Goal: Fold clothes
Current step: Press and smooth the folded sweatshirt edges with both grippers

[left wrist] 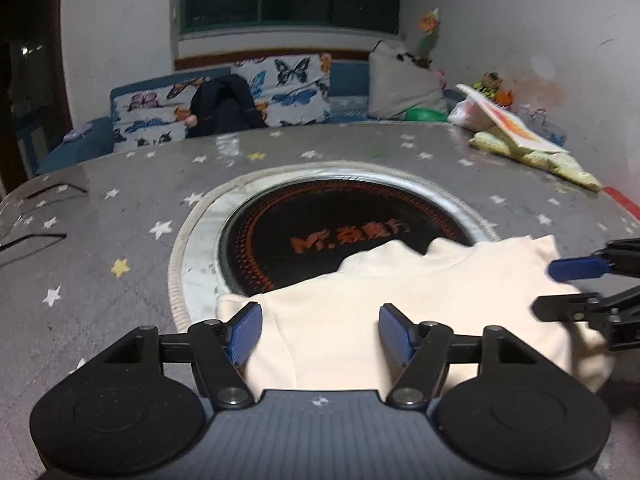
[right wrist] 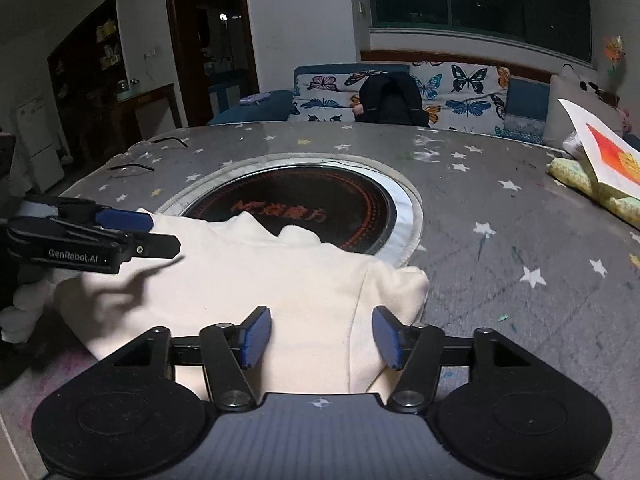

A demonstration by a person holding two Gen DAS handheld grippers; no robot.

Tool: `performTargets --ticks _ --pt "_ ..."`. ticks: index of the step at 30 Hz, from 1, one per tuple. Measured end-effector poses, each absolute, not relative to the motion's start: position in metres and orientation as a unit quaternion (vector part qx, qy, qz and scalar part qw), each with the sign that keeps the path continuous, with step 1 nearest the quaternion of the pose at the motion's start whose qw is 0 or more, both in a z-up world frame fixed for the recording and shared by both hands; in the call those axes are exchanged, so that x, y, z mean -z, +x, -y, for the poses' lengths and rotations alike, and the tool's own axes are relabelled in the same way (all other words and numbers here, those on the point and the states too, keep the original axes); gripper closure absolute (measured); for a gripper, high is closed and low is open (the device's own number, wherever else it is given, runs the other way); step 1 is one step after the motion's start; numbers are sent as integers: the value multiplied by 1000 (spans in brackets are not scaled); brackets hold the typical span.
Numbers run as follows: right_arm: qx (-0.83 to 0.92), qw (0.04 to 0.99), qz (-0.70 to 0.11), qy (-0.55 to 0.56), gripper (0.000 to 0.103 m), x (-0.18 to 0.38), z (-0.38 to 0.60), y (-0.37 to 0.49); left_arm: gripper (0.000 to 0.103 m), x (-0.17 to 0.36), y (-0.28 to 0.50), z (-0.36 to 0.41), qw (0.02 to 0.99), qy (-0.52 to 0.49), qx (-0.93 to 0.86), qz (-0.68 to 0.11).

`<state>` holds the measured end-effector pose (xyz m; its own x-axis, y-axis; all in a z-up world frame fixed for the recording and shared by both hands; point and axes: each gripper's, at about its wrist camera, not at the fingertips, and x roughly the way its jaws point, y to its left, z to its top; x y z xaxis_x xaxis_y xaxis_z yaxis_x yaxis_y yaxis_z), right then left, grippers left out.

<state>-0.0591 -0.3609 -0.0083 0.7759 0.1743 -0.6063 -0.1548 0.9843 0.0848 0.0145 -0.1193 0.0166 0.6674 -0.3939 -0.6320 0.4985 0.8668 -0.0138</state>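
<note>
A cream garment (left wrist: 400, 300) lies folded on the grey star-patterned table, partly over the black round hotplate. It also shows in the right wrist view (right wrist: 256, 280). My left gripper (left wrist: 320, 334) is open just above the garment's near left part, holding nothing. My right gripper (right wrist: 320, 336) is open above the garment's near right edge, where a folded sleeve (right wrist: 392, 292) lies. The right gripper also shows in the left wrist view (left wrist: 556, 290) at the right edge, and the left gripper shows in the right wrist view (right wrist: 160, 232) at the left.
The black hotplate (left wrist: 320, 232) with orange lettering sits in a white ring in the table (left wrist: 120, 208). A yellow-green cloth (left wrist: 536, 156) under a book (left wrist: 512, 120) lies far right. A butterfly-patterned sofa (left wrist: 240, 96) with a black backpack (left wrist: 228, 106) stands behind.
</note>
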Motion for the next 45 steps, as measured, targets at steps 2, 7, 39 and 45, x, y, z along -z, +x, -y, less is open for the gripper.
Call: performTargets --ticks 2,7,39,45 --pt "-84 945 -316 6 40 5 357 -62 34 -20 11 116 911 74 246 -321" --pt "-92 950 -295 -34 34 -1 343 -77 26 -32 -19 112 918 76 261 -288" --pt "-151 939 -281 -131 29 -4 291 -98 27 -25 -91 97 917 136 264 -265" --pt "-165 929 -297 -144 29 9 277 -88 26 -22 -88 92 916 122 261 -279"
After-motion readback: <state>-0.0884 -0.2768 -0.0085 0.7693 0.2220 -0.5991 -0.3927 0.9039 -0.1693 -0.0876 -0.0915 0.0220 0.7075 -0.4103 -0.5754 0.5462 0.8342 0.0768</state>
